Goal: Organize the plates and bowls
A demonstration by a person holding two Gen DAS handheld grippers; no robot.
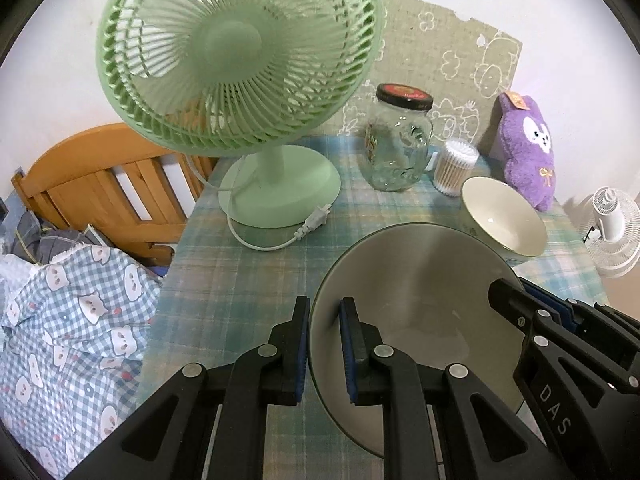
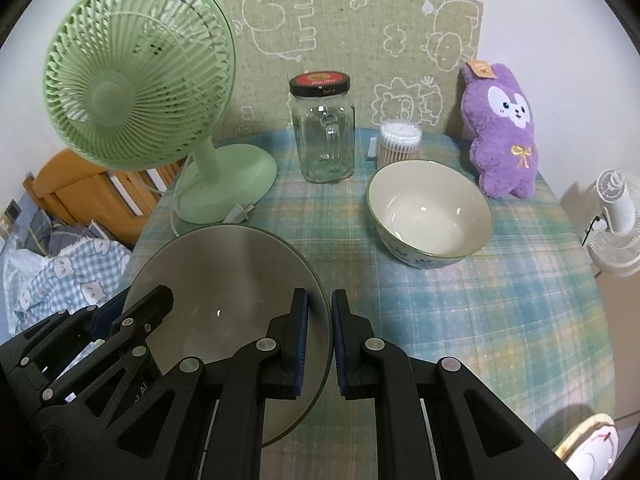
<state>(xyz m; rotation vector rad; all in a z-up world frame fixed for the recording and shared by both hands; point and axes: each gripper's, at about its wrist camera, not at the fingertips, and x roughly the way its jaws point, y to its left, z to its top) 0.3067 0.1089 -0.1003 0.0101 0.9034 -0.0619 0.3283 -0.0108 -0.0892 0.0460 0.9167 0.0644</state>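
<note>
A grey round plate (image 1: 416,288) is held over the plaid tablecloth (image 1: 248,280) and shows in the right wrist view (image 2: 228,276) too. My left gripper (image 1: 325,320) is shut on the plate's left rim. My right gripper (image 2: 319,312) is shut on its right rim, and it shows in the left wrist view (image 1: 516,300). A cream bowl with a green rim (image 2: 430,212) stands on the cloth behind and to the right of the plate; it also shows in the left wrist view (image 1: 504,216).
A green desk fan (image 2: 140,80) with a loose cord stands at the back left. A glass jar (image 2: 324,128), a cotton swab tub (image 2: 400,142) and a purple plush (image 2: 502,128) line the back. A white fan (image 2: 618,220) is off the right edge. Another dish (image 2: 592,448) peeks in at the front right.
</note>
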